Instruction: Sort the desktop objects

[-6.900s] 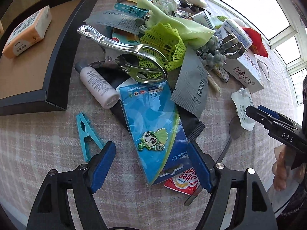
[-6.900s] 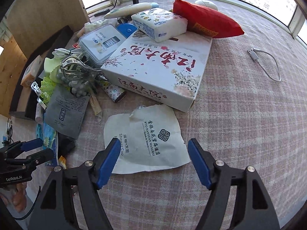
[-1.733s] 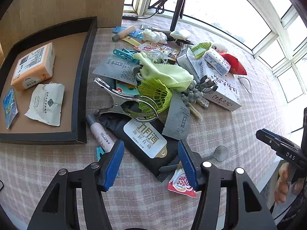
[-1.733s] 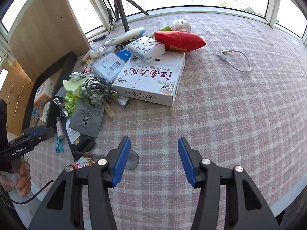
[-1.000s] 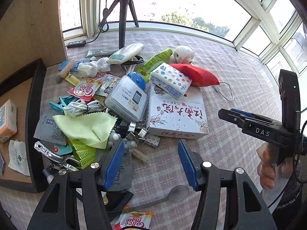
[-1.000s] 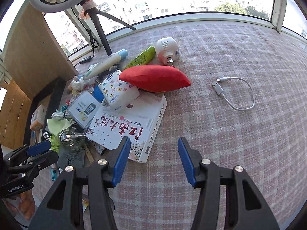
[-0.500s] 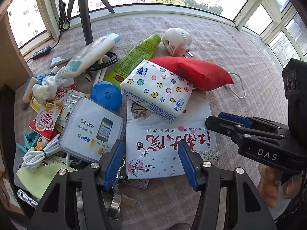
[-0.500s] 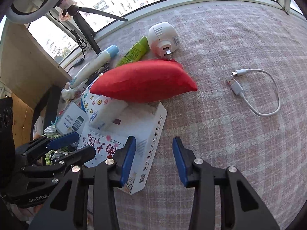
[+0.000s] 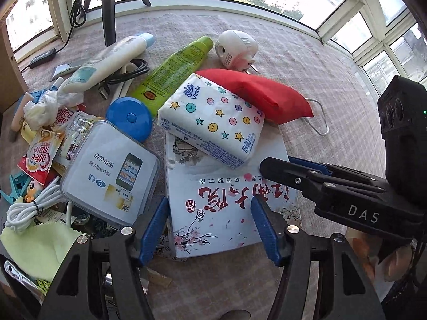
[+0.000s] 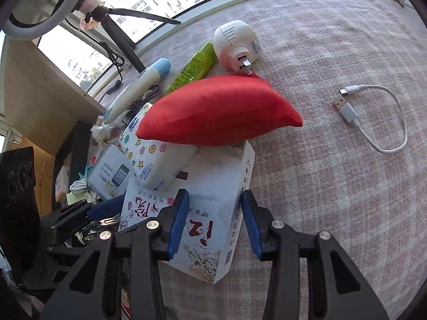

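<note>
Right wrist view: right gripper open wide, jaws straddling the near corner of the white box, not yet closed on it. Left gripper also open wide, the same box just ahead between its jaws. Box: largest item, carrying two loads.

Red pouch: beyond the right gripper, resting partly on the box's far end; likely to slide off if the box tilts.

Tissue pack: ahead of the left gripper, leaning on the box top; same risk, and could knock the blue round case.

White cable: right of the right gripper, well apart, unlikely to be disturbed.
</note>
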